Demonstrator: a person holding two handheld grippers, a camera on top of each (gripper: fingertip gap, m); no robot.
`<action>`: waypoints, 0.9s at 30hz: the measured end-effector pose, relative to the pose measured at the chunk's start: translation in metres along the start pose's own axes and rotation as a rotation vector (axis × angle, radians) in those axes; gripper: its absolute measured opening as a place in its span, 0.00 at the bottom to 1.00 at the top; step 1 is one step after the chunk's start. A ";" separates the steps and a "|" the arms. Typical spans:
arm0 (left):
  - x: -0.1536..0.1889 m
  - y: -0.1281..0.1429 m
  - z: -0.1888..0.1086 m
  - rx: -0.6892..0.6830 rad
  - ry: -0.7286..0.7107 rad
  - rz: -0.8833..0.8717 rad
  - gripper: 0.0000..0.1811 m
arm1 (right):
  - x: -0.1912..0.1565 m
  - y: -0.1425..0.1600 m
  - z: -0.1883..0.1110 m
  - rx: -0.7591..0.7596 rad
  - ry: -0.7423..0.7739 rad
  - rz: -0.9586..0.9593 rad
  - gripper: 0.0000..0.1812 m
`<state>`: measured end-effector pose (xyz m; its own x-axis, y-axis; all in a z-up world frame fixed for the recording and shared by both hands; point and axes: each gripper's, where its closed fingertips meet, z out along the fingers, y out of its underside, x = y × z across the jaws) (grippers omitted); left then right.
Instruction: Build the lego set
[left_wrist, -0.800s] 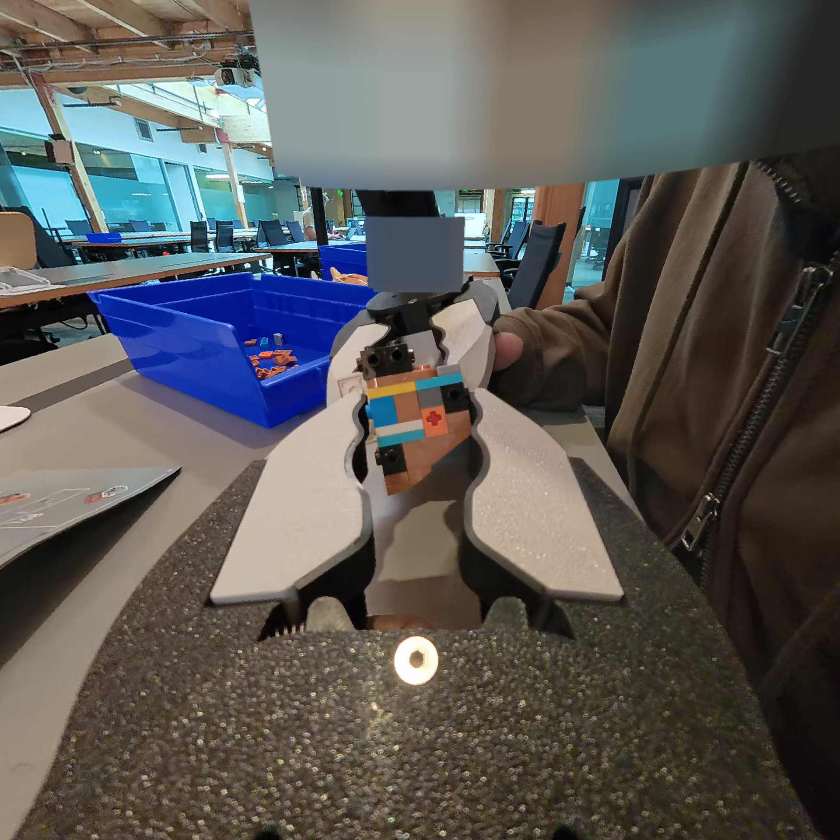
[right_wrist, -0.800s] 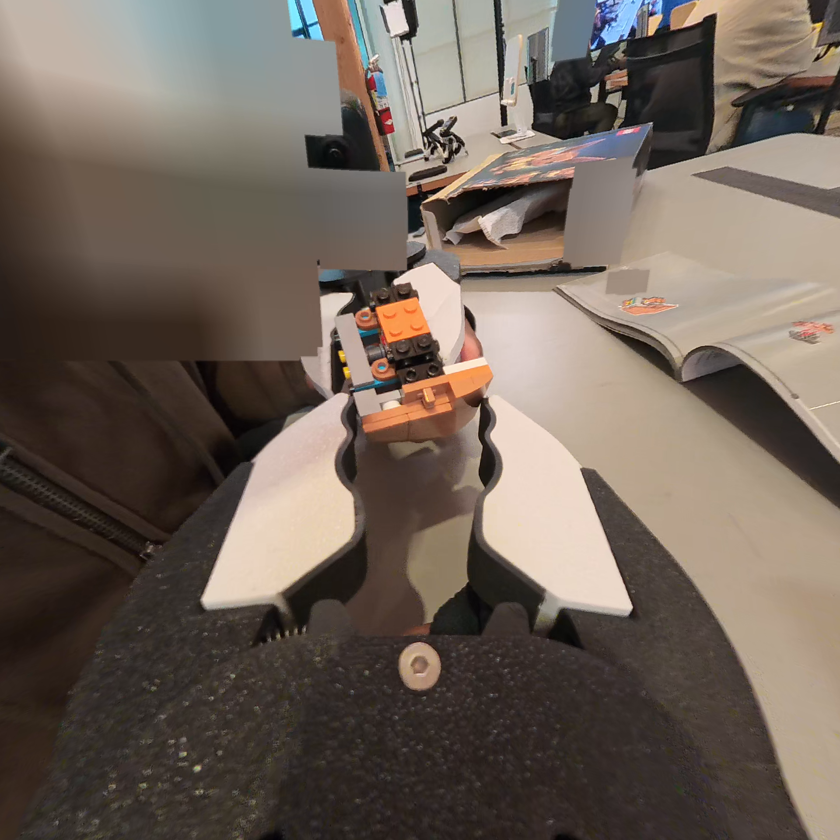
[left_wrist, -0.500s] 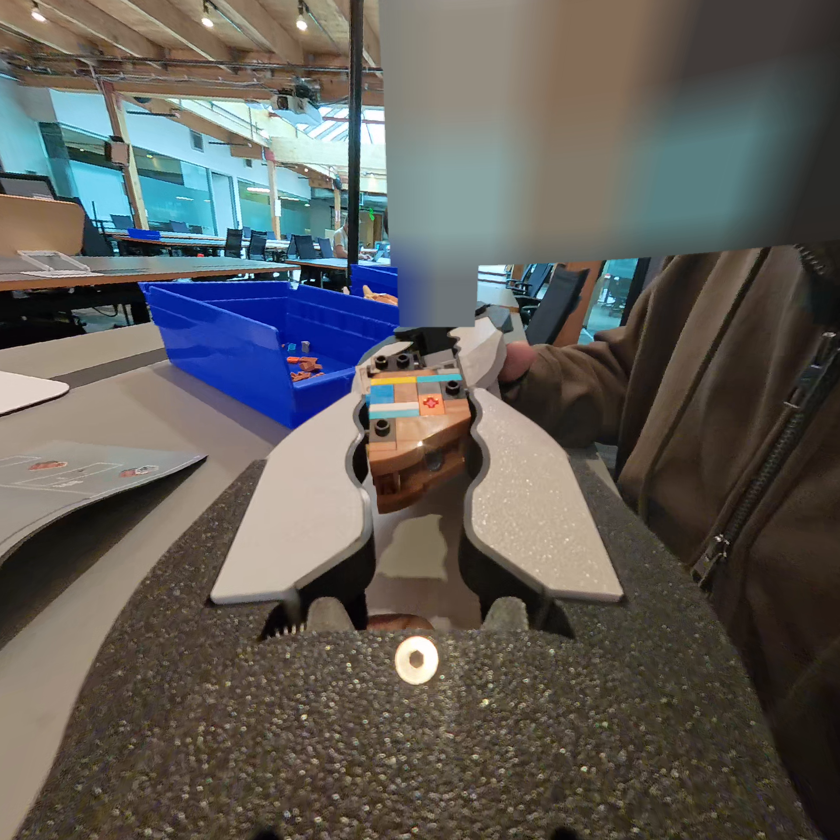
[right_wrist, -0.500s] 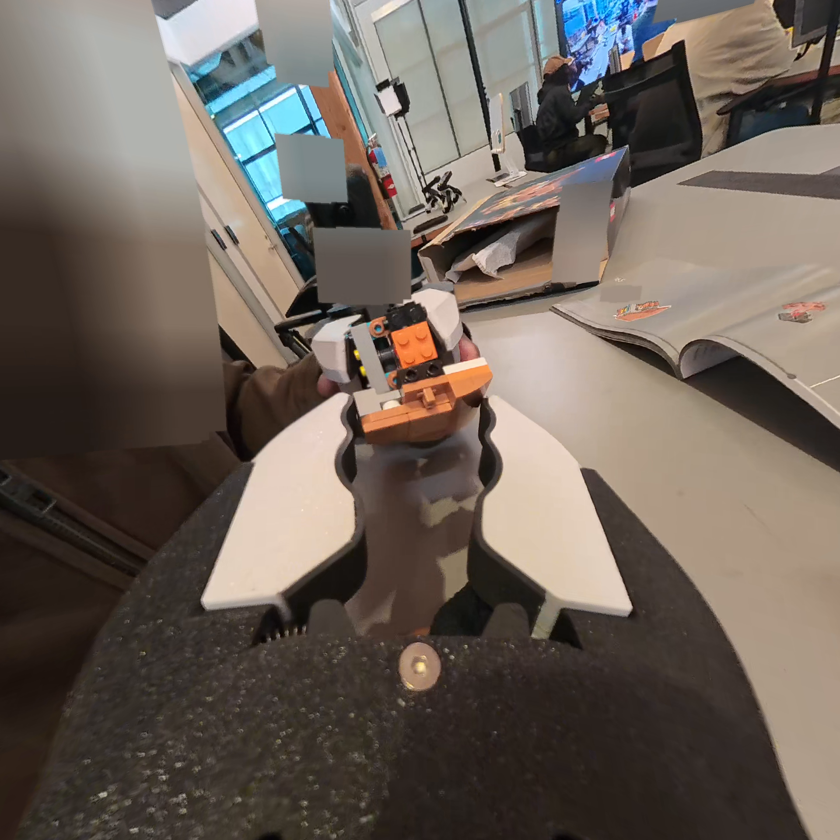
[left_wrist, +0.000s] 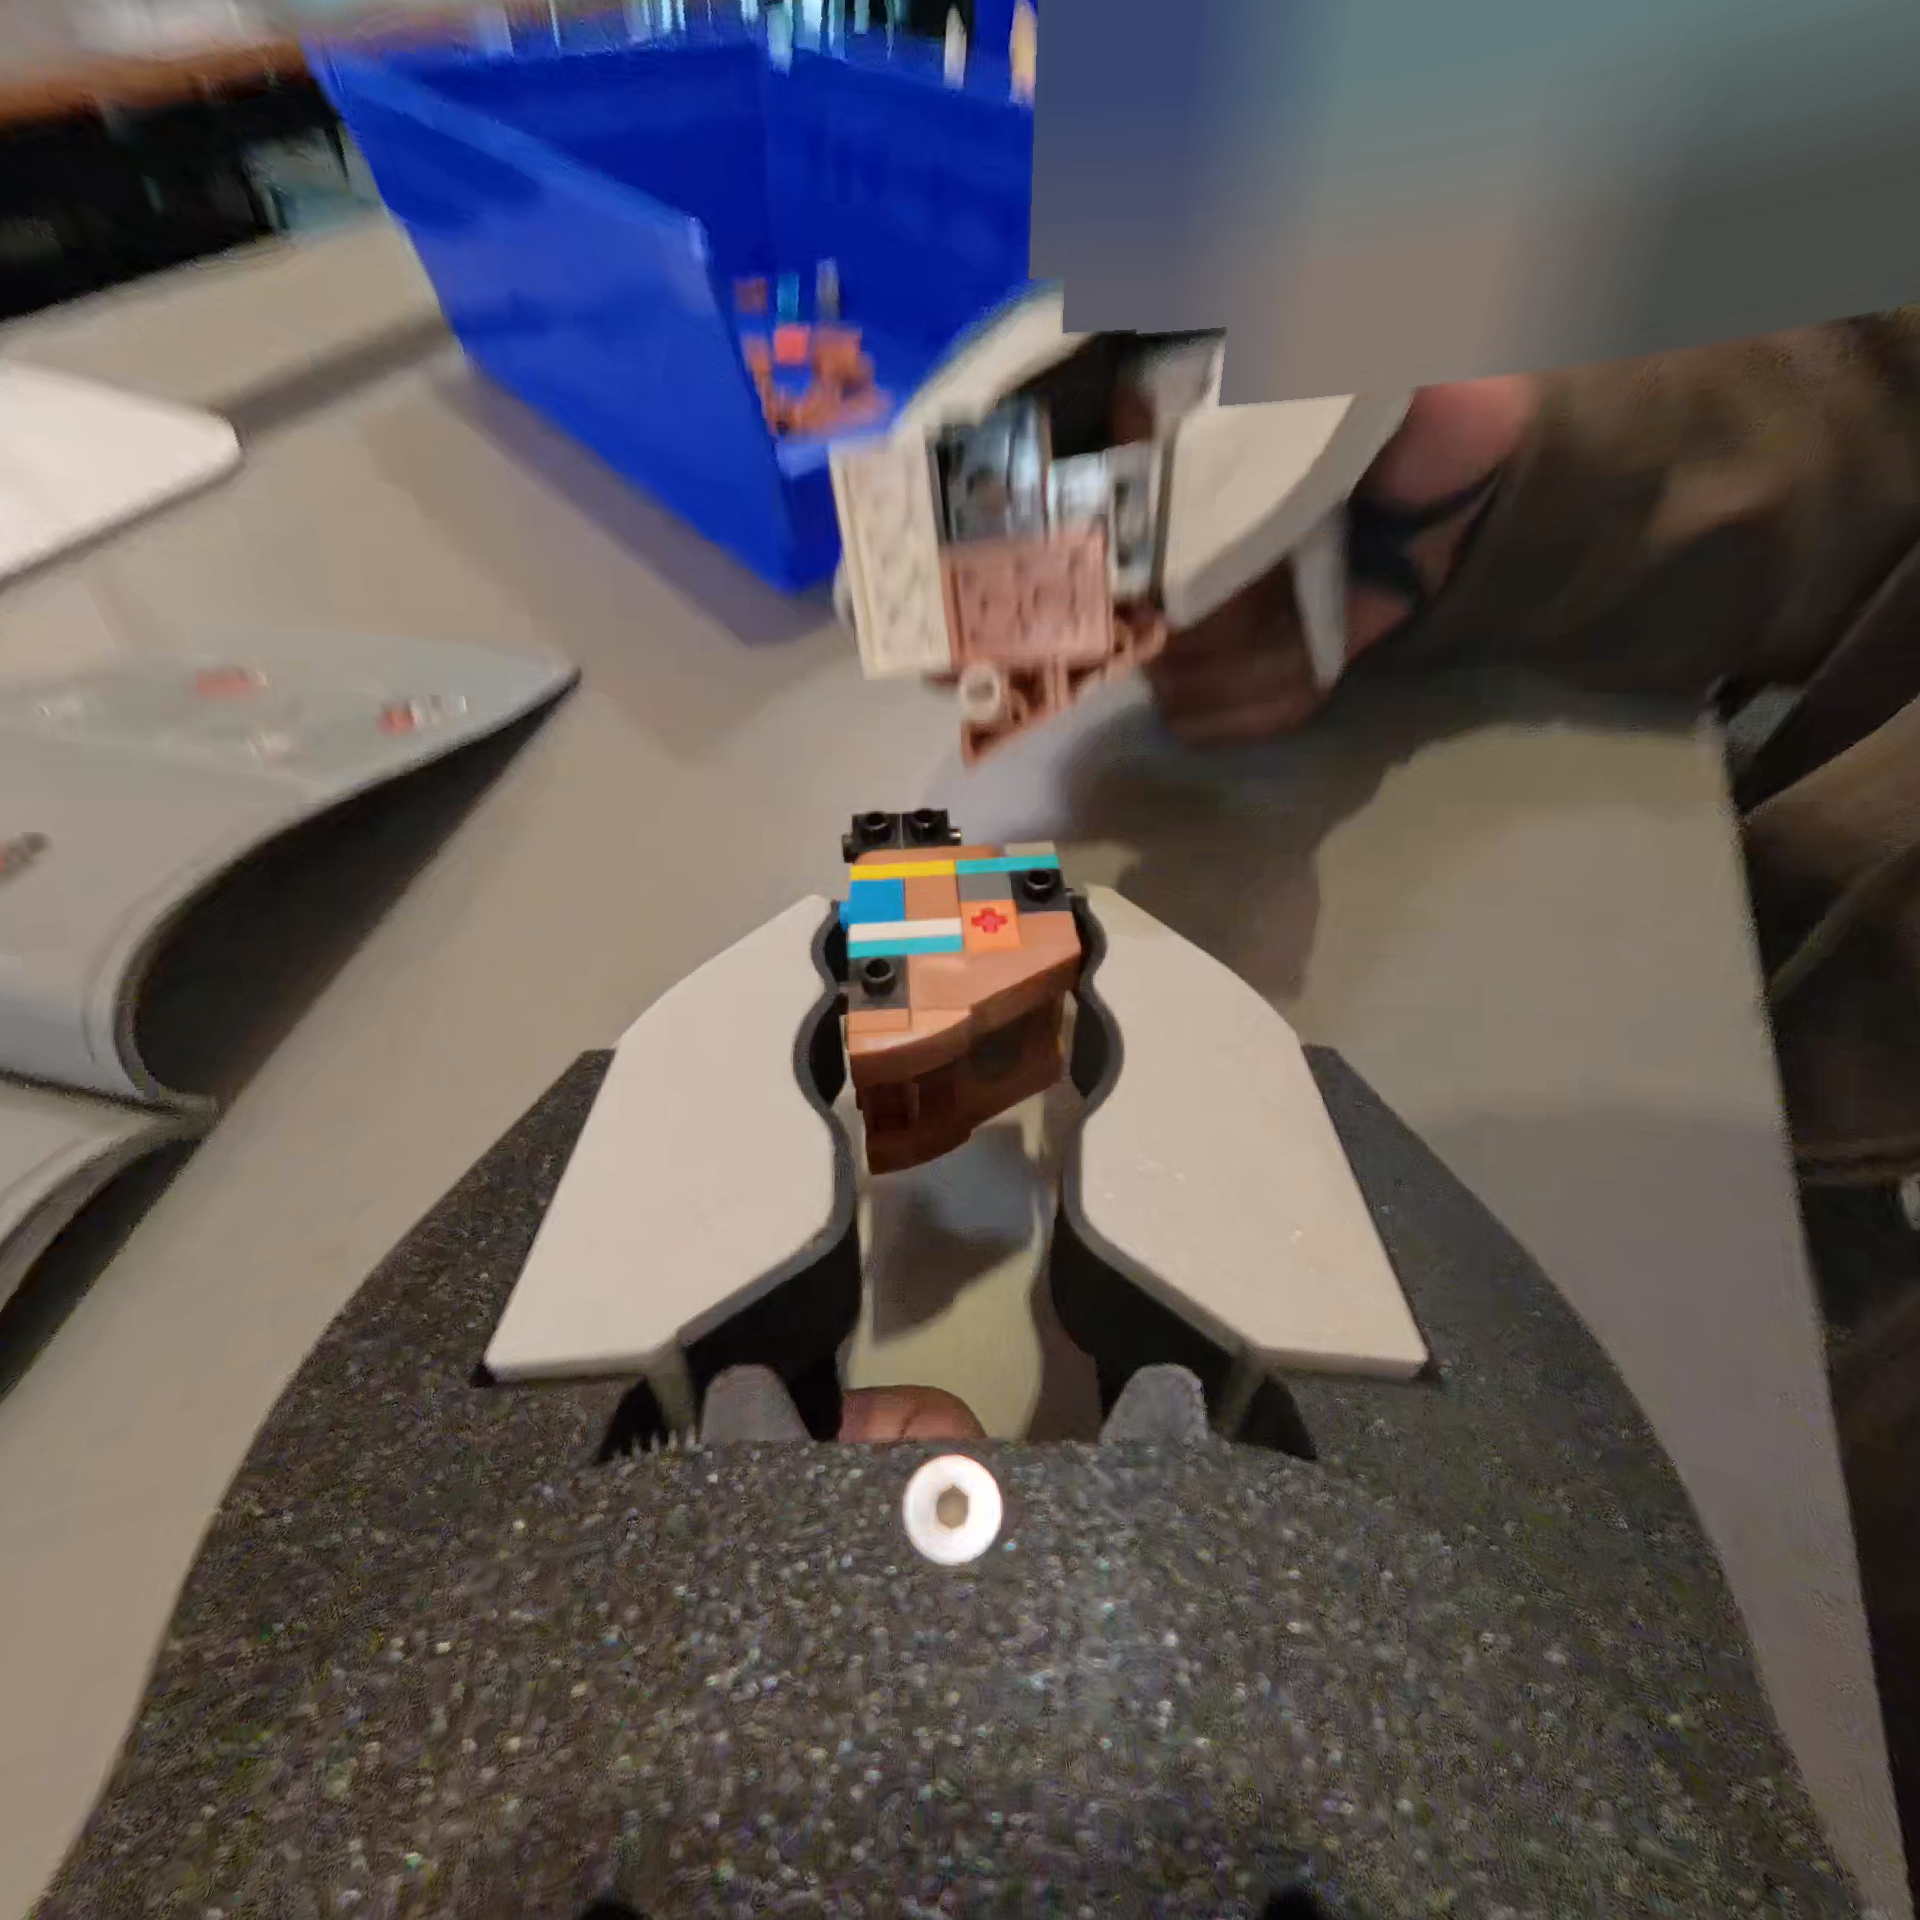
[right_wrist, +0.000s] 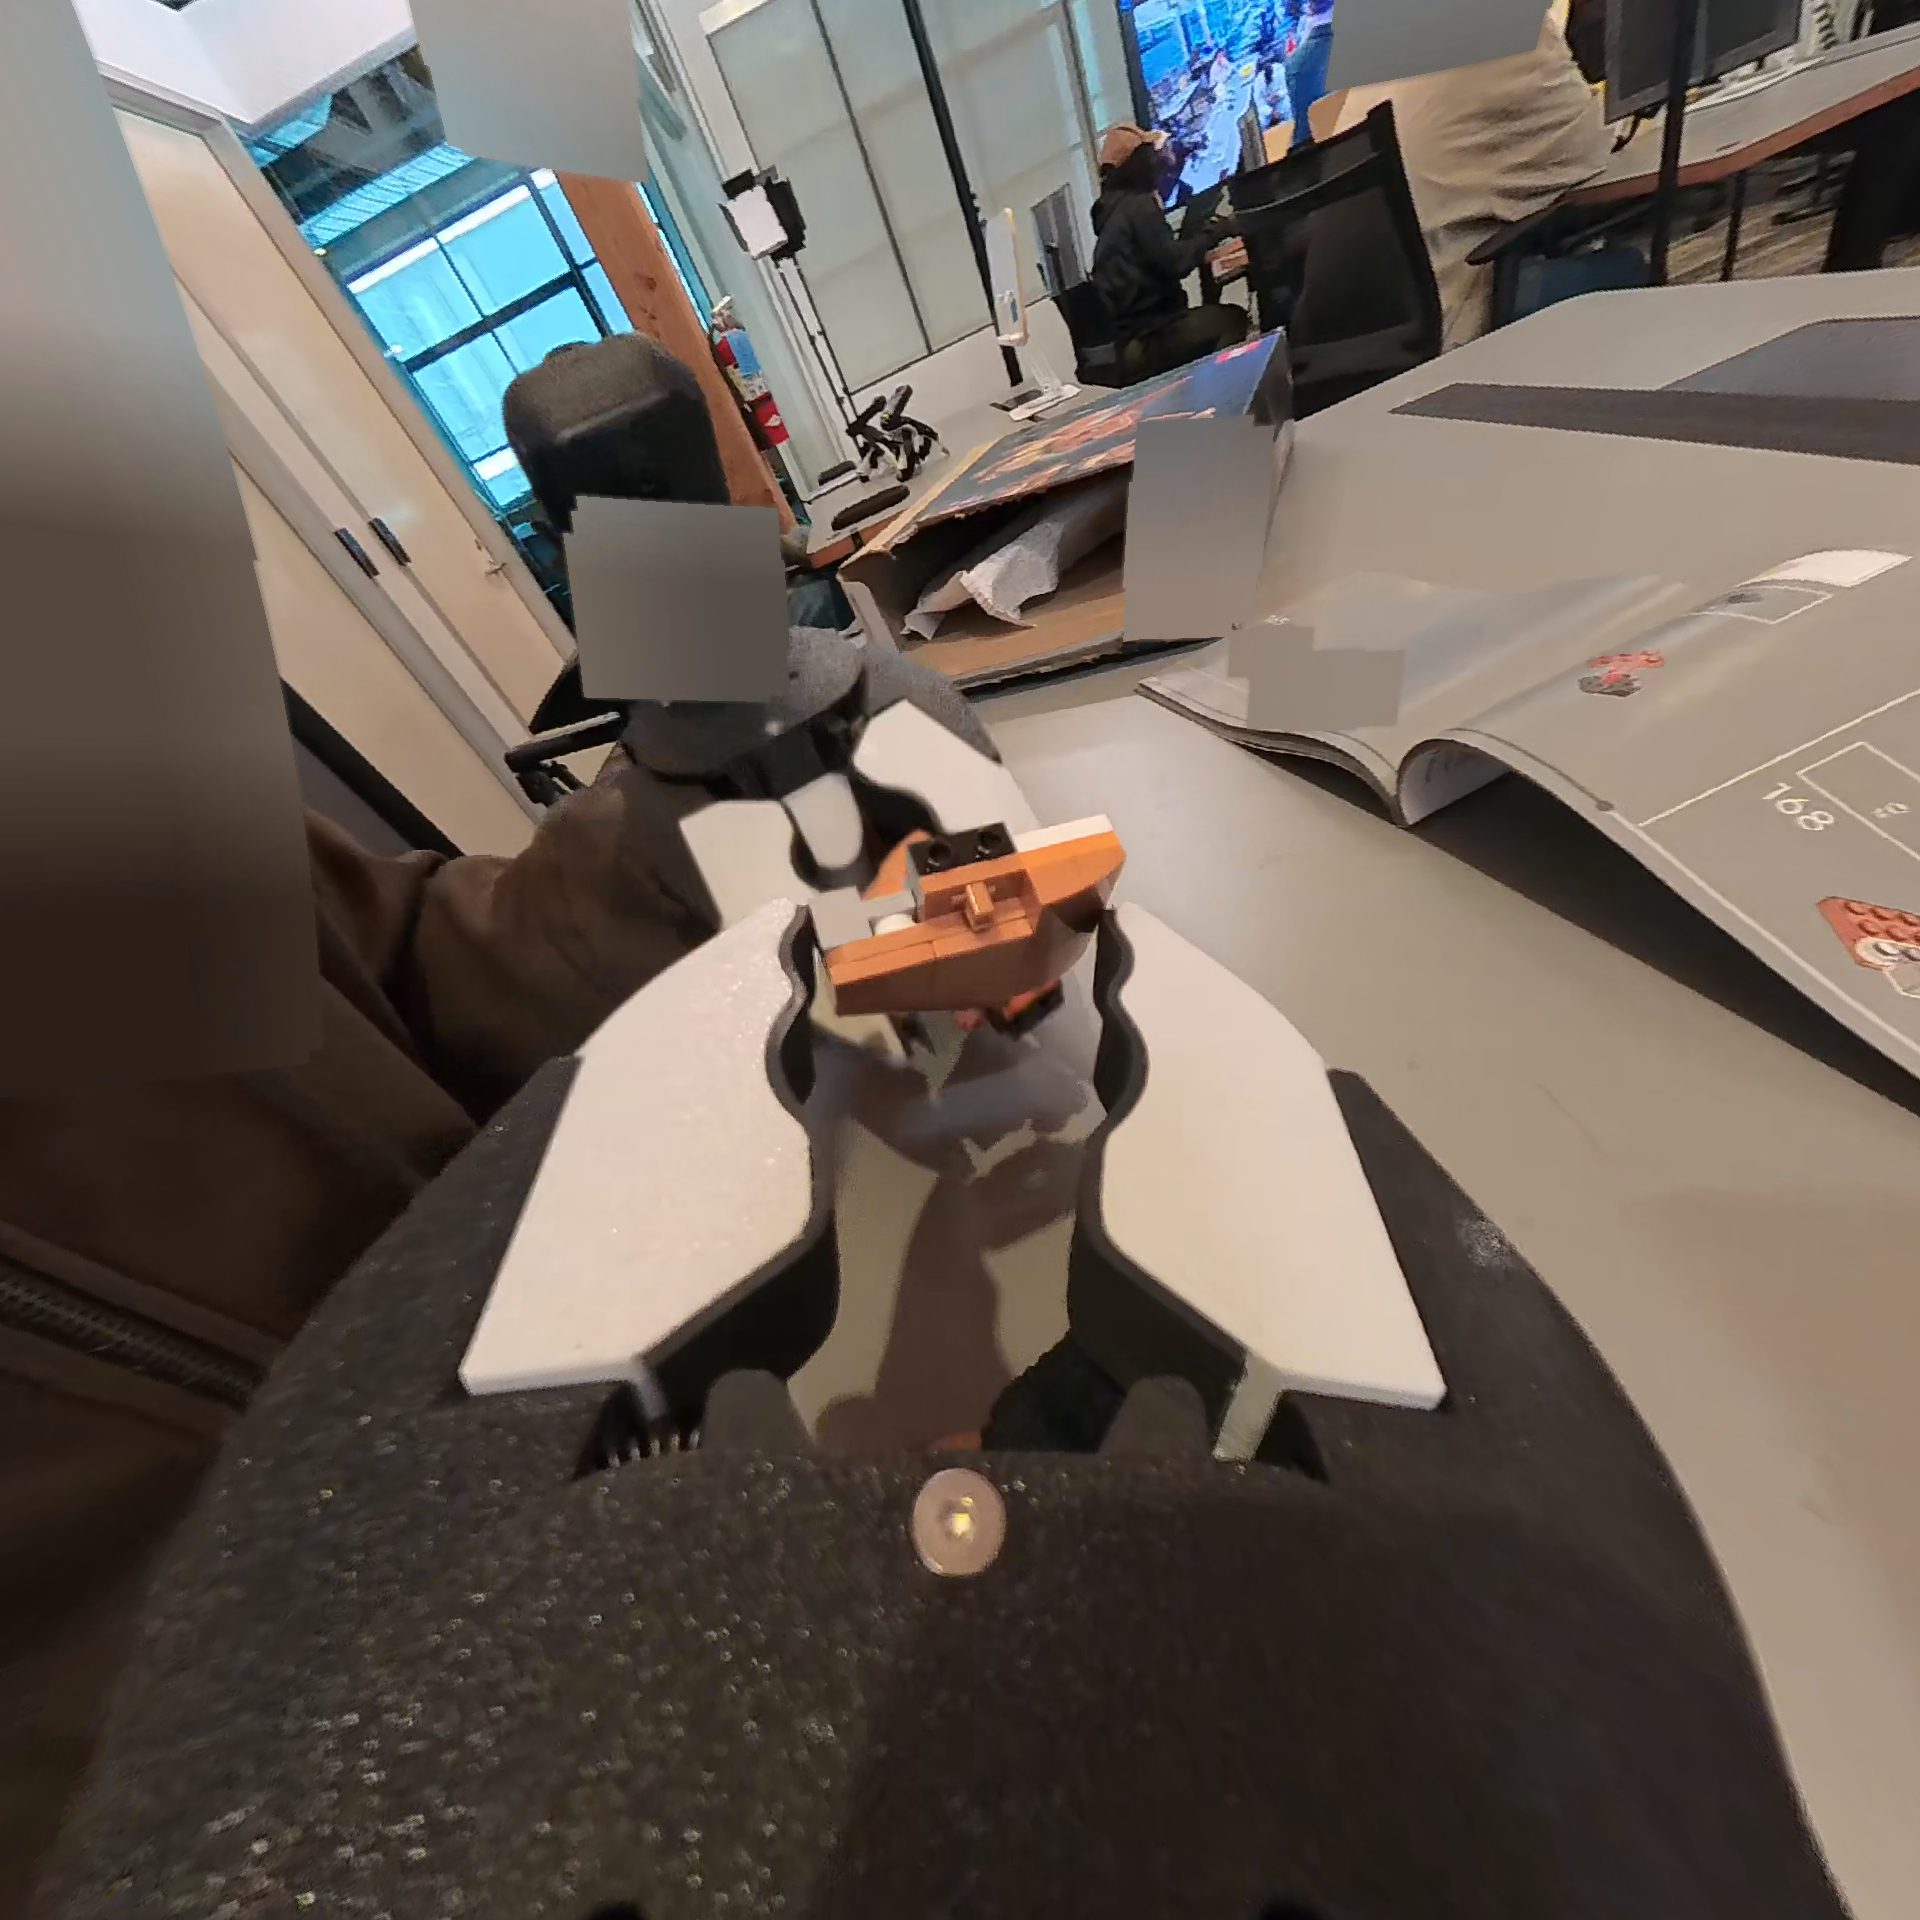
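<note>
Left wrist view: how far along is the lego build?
Done: a brown sub-assembly with coloured tiles, clamped in the left gripper. In hand: the right gripper holds a second brown section, apart from the first. Left: joining them; loose pieces sit in the blue bin, booklet open.

A brown lego piece (left_wrist: 951, 1023) carries a patchwork top of yellow, teal, blue, white and grey stripes, black studs and an orange tile with a red cross. Another lego piece (right_wrist: 971, 930) shows orange-brown with a white edge, grey plate and black studs. The fingers (left_wrist: 686, 1132) of both grippers are pale grey on speckled black bodies. A bright blue bin (left_wrist: 623, 312) holds orange-red bits. The table (right_wrist: 1507, 1091) is plain grey, as is the open booklet (right_wrist: 1714, 727), marked with small red-brown pictures. A sleeve (right_wrist: 499, 935) is dark brown.
</note>
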<state>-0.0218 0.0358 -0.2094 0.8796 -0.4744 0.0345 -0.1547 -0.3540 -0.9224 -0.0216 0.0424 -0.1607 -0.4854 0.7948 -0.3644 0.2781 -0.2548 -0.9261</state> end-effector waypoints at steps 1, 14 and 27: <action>-0.001 0.012 0.004 -0.085 -0.011 0.008 0.23 | 0.002 -0.001 -0.001 0.002 0.012 0.000 0.28; 0.009 0.053 0.006 -0.376 0.013 0.085 0.25 | 0.009 -0.002 -0.004 0.004 0.048 0.011 0.28; 0.003 -0.051 -0.024 0.292 0.141 -0.308 0.31 | -0.017 -0.015 -0.003 0.130 -0.087 -0.033 0.28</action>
<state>-0.0217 0.0331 -0.1535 0.7917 -0.4951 0.3579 0.2561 -0.2628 -0.9302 -0.0149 0.0346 -0.1405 -0.5636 0.7549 -0.3352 0.1536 -0.3030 -0.9405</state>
